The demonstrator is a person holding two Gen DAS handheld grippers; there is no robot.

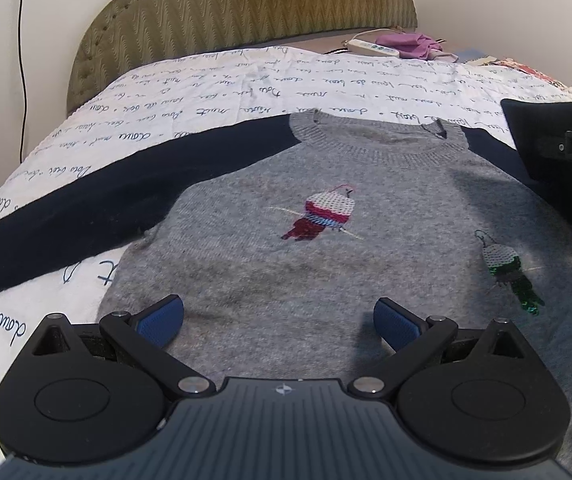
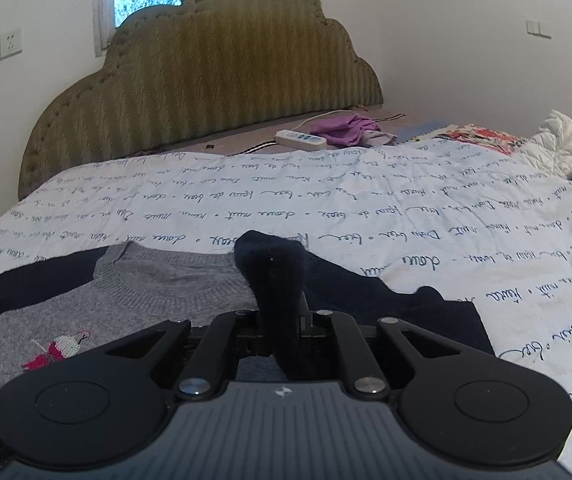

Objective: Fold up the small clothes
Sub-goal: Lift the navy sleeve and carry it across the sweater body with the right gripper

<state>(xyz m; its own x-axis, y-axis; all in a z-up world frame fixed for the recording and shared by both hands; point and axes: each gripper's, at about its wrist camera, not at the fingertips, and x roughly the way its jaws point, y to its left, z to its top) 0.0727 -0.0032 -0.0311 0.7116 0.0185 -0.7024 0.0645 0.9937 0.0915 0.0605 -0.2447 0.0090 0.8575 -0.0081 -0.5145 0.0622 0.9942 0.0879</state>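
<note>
Two grippers work one grey sweater [image 1: 305, 240] mid-frame — the left gripper [image 1: 278, 322] hovers spread wide over its hem, the right gripper [image 2: 282, 320] pinches the navy sleeve [image 2: 274, 276].

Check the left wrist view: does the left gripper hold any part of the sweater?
No. The left gripper is open, its blue pads spread wide above the grey sweater with no fabric between them.

One grey sweater [image 1: 325, 208] with two navy sleeves [image 1: 86, 208] lay ahead of the spread left jaws; two embroidered birds [image 1: 325, 214] showed on it. Beyond the closed right jaws were one headboard [image 2: 214, 76], one power strip [image 2: 301, 139] and one purple cloth [image 2: 345, 126].
</note>
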